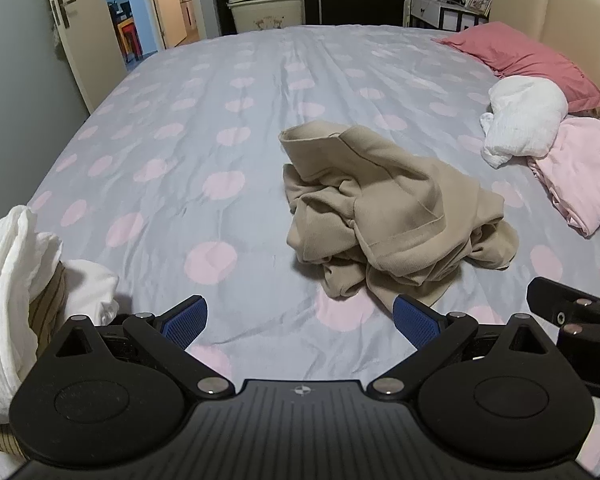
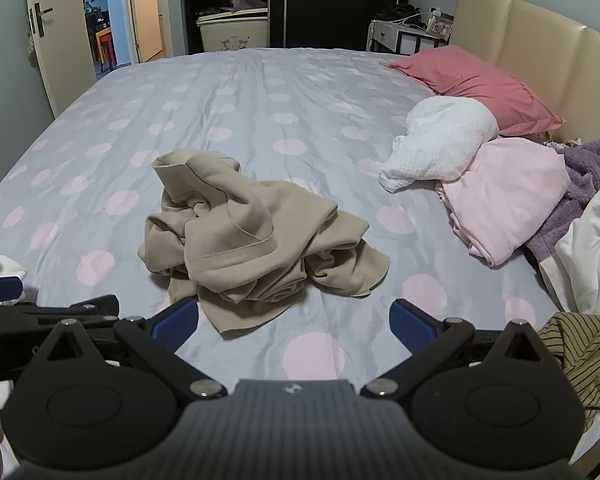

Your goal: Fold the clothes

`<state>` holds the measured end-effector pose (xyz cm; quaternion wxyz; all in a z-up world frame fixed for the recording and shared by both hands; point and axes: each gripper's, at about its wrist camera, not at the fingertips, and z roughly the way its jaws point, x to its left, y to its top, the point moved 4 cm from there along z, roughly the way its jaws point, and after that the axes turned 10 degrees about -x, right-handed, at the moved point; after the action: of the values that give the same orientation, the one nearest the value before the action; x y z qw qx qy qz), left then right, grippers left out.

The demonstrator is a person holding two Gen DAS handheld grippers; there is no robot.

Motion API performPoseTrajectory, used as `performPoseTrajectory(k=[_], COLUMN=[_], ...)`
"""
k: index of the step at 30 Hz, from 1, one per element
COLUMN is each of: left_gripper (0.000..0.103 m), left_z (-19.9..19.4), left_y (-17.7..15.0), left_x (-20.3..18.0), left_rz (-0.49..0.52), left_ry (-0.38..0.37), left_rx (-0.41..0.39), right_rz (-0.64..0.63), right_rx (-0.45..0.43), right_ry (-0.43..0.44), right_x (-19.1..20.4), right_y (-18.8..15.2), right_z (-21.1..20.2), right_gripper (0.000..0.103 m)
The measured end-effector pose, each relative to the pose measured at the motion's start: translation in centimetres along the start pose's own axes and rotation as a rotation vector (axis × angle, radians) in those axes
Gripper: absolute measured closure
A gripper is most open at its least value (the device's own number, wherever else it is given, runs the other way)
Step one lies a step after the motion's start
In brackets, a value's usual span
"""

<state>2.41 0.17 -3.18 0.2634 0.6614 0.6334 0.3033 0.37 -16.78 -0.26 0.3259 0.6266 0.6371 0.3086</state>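
Left wrist view: beige garment (image 1: 392,216) lies crumpled on bed (image 1: 180,128), ungrasped; left gripper (image 1: 300,322) and right gripper (image 2: 294,324) are held wide; an edge must be pinched next.

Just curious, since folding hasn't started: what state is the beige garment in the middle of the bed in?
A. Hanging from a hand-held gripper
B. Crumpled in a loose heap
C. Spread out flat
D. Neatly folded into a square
B: the beige garment lies bunched and wrinkled on the dotted bedspread, and neither open hand-held gripper touches it.
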Motion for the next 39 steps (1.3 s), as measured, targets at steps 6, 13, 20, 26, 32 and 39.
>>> performPoseTrajectory(k=[6,13,20,26,32,39], left_gripper=[0.002,0.002,0.002,0.002,0.002,0.002], left_z=[-0.04,-0.09,-0.13,-0.11,-0.13,-0.09], left_y=[-0.09,-0.19,-0.17,-0.16,-0.14,-0.17], left_x=[-0.15,-0.33,-0.32,-0.31,-0.34,-0.45], left_rz=[0.007,0.015,0.012,0.009,0.008,0.007], left_ry=[-0.002,-0.004,-0.009,-0.013,-0.017,-0.019], left_rx=[0.0,0.0,0.0,0.001,0.002,0.002], right_rz=[0.01,0.013,0.017,0.02,0.022,0.023], right_rx=[-0.008,-0.006,0.002,0.002,0.004,0.004], right_ry=[-0.001,0.011,0.017,0.017,0.015,0.014], right_x=[-0.69,-0.38,-0.26,-0.24,-0.31,-0.43], right_y=[0.43,0.0,0.01,-0.09,-0.04,0.02], right_z=[-0.22,0.09,-0.14,-0.09,-0.08,-0.08], right_gripper=[0.0,0.0,0.0,0.0,0.0,0.0])
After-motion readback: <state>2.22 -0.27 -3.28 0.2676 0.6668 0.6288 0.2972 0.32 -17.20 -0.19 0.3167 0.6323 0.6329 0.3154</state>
